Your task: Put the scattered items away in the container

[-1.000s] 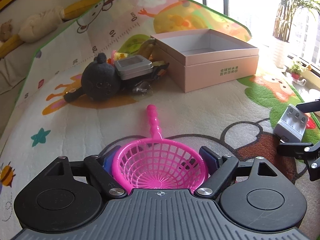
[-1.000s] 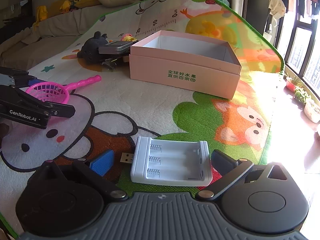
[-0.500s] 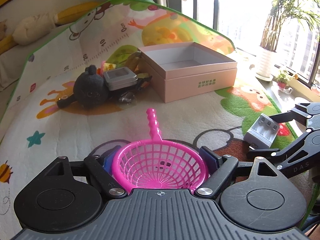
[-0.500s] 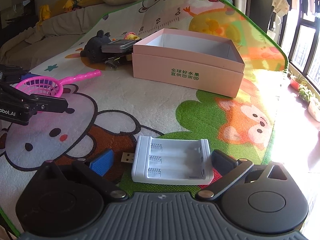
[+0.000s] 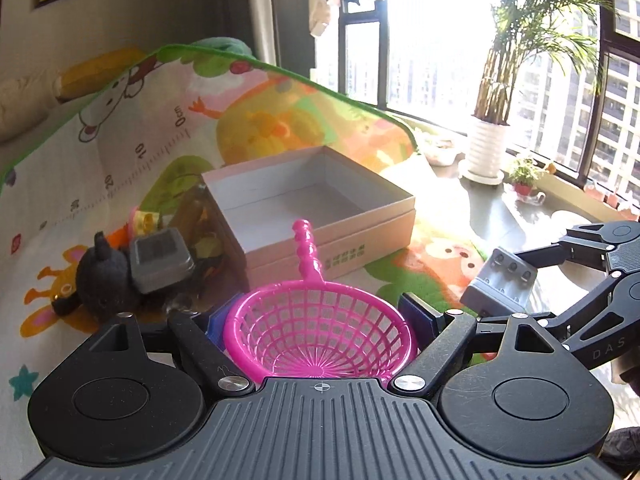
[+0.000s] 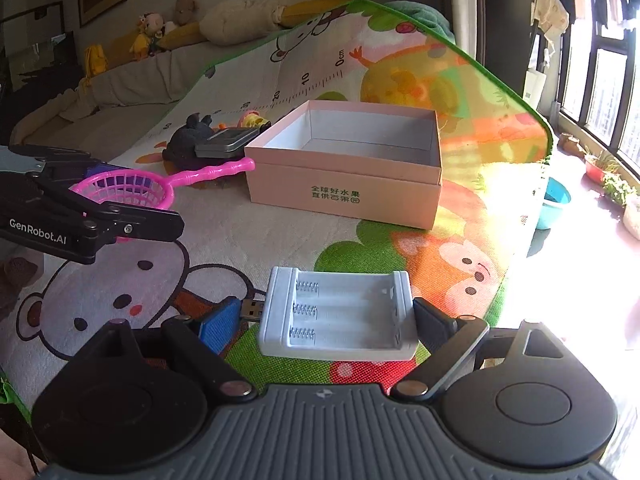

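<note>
Carry step: the left tongs (image 5: 318, 322) clamp the pink sieve (image 5: 318, 336), and the right tongs (image 6: 320, 316), jaws closing, grip the charger (image 6: 340, 314) above the mat (image 6: 240, 232). Next, both need lowering over the empty box (image 6: 344, 184).

One pink box (image 5: 316, 216), one scoop (image 5: 320, 336), one battery holder (image 6: 340, 314), one plush (image 5: 102, 280), one tin (image 5: 160, 254).

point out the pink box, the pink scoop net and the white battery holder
pink box (image 6: 340, 196), right wrist view, front wall
pink scoop net (image 5: 320, 336), left wrist view, mesh bowl
white battery holder (image 6: 340, 316), right wrist view, middle slot
</note>
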`<state>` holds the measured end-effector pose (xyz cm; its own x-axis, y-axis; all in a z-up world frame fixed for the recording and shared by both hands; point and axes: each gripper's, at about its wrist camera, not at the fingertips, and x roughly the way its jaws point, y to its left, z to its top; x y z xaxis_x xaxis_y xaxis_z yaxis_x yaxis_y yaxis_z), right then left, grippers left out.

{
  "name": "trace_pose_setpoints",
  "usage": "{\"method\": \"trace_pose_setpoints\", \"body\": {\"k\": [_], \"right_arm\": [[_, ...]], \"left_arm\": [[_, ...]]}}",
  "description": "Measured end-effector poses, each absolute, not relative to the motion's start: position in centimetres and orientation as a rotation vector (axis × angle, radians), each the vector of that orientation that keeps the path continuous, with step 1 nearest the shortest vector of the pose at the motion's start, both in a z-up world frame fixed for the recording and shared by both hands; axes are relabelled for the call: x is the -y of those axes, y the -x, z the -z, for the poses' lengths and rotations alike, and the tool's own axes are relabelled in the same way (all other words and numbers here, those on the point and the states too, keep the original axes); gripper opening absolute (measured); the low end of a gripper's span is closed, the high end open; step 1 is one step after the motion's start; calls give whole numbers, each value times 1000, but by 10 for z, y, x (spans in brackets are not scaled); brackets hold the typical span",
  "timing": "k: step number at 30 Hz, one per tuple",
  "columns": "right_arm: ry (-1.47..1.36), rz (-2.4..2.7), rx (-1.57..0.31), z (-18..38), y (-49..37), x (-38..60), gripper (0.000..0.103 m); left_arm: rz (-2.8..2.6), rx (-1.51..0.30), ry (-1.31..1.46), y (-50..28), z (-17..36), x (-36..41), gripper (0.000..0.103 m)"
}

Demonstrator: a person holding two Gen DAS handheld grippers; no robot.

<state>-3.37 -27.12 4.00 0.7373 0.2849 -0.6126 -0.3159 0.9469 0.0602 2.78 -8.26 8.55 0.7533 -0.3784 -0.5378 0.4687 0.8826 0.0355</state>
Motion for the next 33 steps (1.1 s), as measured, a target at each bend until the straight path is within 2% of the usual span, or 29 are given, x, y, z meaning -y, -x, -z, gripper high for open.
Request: {"method": "trace_pose_setpoints", "body": {"k": [4, 9, 11, 14, 18, 25, 33], "right_arm": [[38, -290, -571, -64, 7, 282, 91], [186, -251, -430, -79, -52, 266, 91], [220, -267, -396, -77, -82, 255, 91], [242, -300, -434, -64, -121, 241, 94], [226, -297, -470, -48, -126, 237, 97], [232, -336, -498, -42, -92, 227, 99], [327, -422, -491, -44, -74, 157, 100]], "left_arm": [[486, -490, -142, -82, -104, 94, 88], [539, -510, -17, -169, -118, 104, 88], [547, -510, 14, -193, -119, 105, 97], [496, -531, 47, -214, -114, 96, 98], [447, -543, 6, -196, -100, 75, 101], [356, -621, -163, -113, -60, 29, 103], [162, -724, -88, -58, -33, -38, 103]]}}
